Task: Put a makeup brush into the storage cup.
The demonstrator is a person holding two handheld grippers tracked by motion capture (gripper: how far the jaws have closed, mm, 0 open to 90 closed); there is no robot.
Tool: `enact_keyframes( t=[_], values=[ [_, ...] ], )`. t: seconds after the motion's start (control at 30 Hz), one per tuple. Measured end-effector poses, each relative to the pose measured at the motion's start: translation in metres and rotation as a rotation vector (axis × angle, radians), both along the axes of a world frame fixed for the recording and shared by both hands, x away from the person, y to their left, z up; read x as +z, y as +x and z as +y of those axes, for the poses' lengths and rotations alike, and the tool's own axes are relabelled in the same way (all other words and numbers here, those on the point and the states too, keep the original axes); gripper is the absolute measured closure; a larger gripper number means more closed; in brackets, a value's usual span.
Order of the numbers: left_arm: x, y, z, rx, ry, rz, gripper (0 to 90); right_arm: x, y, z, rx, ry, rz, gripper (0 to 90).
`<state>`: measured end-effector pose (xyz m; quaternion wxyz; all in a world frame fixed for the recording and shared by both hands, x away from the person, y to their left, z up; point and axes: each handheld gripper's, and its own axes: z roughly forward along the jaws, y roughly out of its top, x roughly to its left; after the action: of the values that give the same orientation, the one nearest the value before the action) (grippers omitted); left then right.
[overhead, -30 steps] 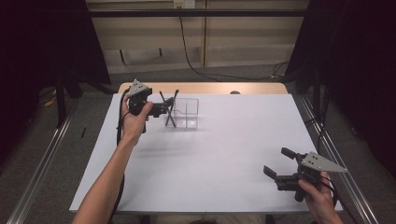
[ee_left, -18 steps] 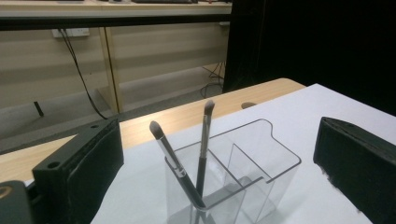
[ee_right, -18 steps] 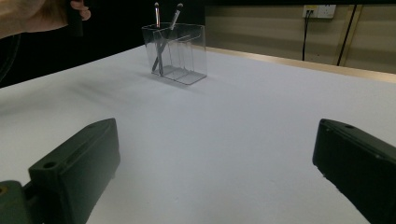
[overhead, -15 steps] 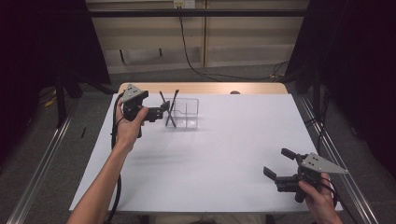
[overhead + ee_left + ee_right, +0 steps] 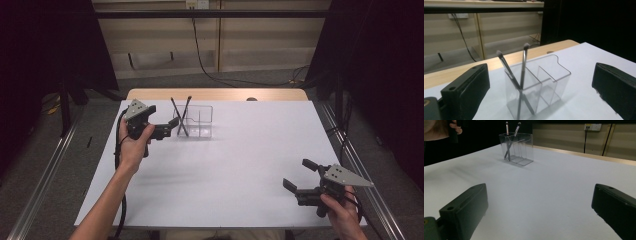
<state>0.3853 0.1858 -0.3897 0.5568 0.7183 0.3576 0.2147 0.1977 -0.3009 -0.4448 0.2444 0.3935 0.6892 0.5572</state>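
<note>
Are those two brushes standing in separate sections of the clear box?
No, both brushes cross each other inside the same end section of the clear box, and its other sections hold nothing.

Clear acrylic organiser [image 5: 200,122] w/ several compartments stands upright on the white table at approx. 11 o'clock, near the far edge. Two slim dark makeup brushes [image 5: 180,116] stand in its left-end compartment (the one nearest the left gripper), bristle tips up, leaning opposite ways and crossing in an X.
</note>
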Motion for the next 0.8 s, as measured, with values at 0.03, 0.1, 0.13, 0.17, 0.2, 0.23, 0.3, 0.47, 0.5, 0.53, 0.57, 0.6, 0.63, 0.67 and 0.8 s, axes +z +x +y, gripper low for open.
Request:
enact_keyframes(
  t=[0.03, 0.1, 0.13, 0.17, 0.2, 0.23, 0.3, 0.47, 0.5, 0.53, 0.57, 0.6, 0.63, 0.67, 0.8],
  values=[
    [0.0, -0.003, 0.0, -0.004, 0.001, 0.004, 1.6, 0.0, 0.0, 0.0, 0.002, -0.003, -0.001, 0.0],
    [-0.001, -0.01, 0.0, -0.012, 0.001, -0.007, 1.5, 0.0, 0.001, 0.001, 0.006, -0.006, 0.005, 0.0],
    [-0.001, -0.013, 0.001, -0.013, 0.011, -0.012, 1.5, 0.0, 0.001, 0.001, 0.008, -0.005, 0.004, 0.0],
    [-0.001, -0.015, 0.002, -0.011, 0.012, -0.012, 1.5, 0.0, 0.001, 0.001, 0.009, -0.006, 0.003, 0.0],
    [-0.002, -0.017, 0.003, -0.01, 0.013, -0.014, 1.5, 0.0, 0.001, 0.001, 0.01, -0.007, 0.003, 0.0],
    [-0.002, -0.019, 0.004, -0.011, 0.01, -0.022, 1.6, 0.0, 0.001, 0.002, 0.011, -0.008, 0.004, 0.0],
    [-0.002, -0.025, 0.006, -0.01, -0.004, -0.03, 1.2, 0.0, 0.001, 0.002, 0.011, -0.008, 0.004, 0.0],
    [-0.003, -0.037, 0.009, -0.001, 0.014, -0.042, 1.2, 0.0, 0.0, 0.002, 0.014, -0.016, 0.002, 0.0],
    [-0.004, -0.04, 0.011, 0.0, 0.013, -0.043, 1.2, 0.0, 0.0, 0.002, 0.015, -0.019, 0.001, 0.0],
    [-0.005, -0.042, 0.012, 0.004, 0.011, -0.043, 1.2, 0.0, -0.001, 0.002, 0.014, -0.023, -0.001, 0.0],
    [-0.006, -0.044, 0.013, 0.003, 0.015, -0.043, 1.2, 0.0, -0.001, 0.002, 0.013, -0.023, -0.002, 0.1],
    [-0.007, -0.046, 0.015, 0.004, 0.021, -0.042, 1.2, 0.0, -0.001, 0.002, 0.012, -0.02, 0.0, 0.0],
    [-0.007, -0.047, 0.017, 0.009, 0.025, -0.038, 1.4, 0.0, -0.001, 0.002, 0.011, -0.02, 0.001, 0.0],
    [-0.008, -0.048, 0.018, 0.01, 0.026, -0.035, 1.4, 0.0, -0.001, 0.002, 0.01, -0.021, 0.0, 0.0],
    [-0.011, -0.056, 0.026, 0.028, 0.02, -0.034, 1.5, 0.001, -0.002, 0.001, 0.007, -0.022, -0.001, 0.0]
  ],
)
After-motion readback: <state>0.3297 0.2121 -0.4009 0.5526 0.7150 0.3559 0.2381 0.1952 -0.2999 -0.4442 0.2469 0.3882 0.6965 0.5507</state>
